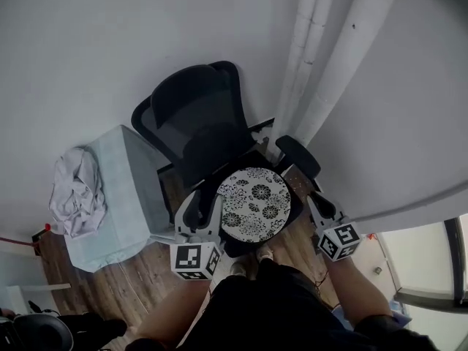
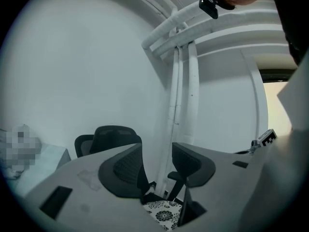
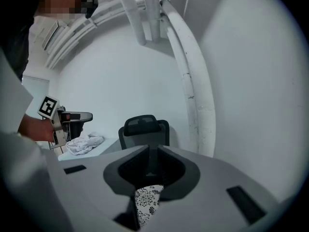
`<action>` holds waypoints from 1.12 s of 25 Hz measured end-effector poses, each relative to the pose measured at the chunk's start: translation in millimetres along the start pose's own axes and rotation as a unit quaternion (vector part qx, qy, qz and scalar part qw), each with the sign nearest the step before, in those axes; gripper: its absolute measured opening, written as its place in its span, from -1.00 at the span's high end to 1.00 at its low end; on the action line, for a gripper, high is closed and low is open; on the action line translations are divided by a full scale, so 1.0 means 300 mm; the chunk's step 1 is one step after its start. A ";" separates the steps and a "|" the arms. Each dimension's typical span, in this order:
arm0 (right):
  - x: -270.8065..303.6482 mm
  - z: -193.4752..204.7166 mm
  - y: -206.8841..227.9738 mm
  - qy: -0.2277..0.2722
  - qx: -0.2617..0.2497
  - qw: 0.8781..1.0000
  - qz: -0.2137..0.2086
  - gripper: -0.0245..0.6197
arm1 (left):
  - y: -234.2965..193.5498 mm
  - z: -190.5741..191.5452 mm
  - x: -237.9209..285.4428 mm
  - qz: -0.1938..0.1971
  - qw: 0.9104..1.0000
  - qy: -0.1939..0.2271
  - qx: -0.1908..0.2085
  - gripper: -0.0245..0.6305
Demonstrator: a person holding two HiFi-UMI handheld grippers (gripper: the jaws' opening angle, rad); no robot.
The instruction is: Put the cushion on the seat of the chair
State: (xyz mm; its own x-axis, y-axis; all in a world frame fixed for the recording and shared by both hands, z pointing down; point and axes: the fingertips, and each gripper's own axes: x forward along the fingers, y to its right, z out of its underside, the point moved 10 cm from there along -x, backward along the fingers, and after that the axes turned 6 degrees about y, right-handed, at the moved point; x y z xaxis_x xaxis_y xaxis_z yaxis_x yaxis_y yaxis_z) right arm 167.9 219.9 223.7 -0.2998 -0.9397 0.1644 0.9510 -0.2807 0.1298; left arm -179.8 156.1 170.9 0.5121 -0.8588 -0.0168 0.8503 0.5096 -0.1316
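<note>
1. Head view: the round floral cushion [image 1: 254, 203] lies over the seat of the black mesh chair [image 1: 194, 115]. It sits in front of the backrest and between the armrests, and covers most of the seat pan.
2. Whether it rests flat or hangs just above the seat cannot be told from above. It looks level and roughly centred.
3. Left gripper view: the left gripper [image 2: 157, 166] has its jaws spread. A patch of the cushion [image 2: 163, 211] shows low in the gap, with neither pad pressing on it. I read it as released.
4. In the head view the left gripper [image 1: 201, 209] sits just beside the cushion's left edge.
5. Right gripper view: the right gripper [image 3: 150, 166] has its jaws drawn together. Floral fabric [image 3: 146, 202] comes out right beneath them, so it is pinching the cushion's rim.
6. In the head view the right gripper [image 1: 316, 205] is at the cushion's right edge, near the right armrest.
7. Judgement: the placement is nearly done, with the cushion where the task wants it. What is left is to open the right jaws, draw both tools clear, and perhaps nudge the cushion square.
8. Surroundings: a pale box [image 1: 135, 196] with a crumpled white cloth [image 1: 77, 192] stands left of the chair, apart from it and not involved.
</note>
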 end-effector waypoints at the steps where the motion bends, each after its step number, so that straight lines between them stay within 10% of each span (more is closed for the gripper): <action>1: -0.006 -0.013 -0.007 0.002 -0.002 1.000 -0.003 0.70 | -0.005 -0.018 -0.010 -0.003 1.000 0.005 0.003 0.34; 28: -0.030 -0.222 -0.044 0.059 -0.064 0.996 -0.022 0.85 | -0.082 -0.158 -0.129 -0.062 0.997 0.019 0.036 0.34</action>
State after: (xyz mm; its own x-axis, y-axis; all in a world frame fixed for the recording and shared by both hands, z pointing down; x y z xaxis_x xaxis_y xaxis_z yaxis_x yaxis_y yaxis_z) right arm 163.1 219.1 155.5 -0.3385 -0.9400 0.0436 0.9409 -0.3385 0.0066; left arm -226.3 174.4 127.9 0.3990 -0.9160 -0.0416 0.9138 0.4010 -0.0641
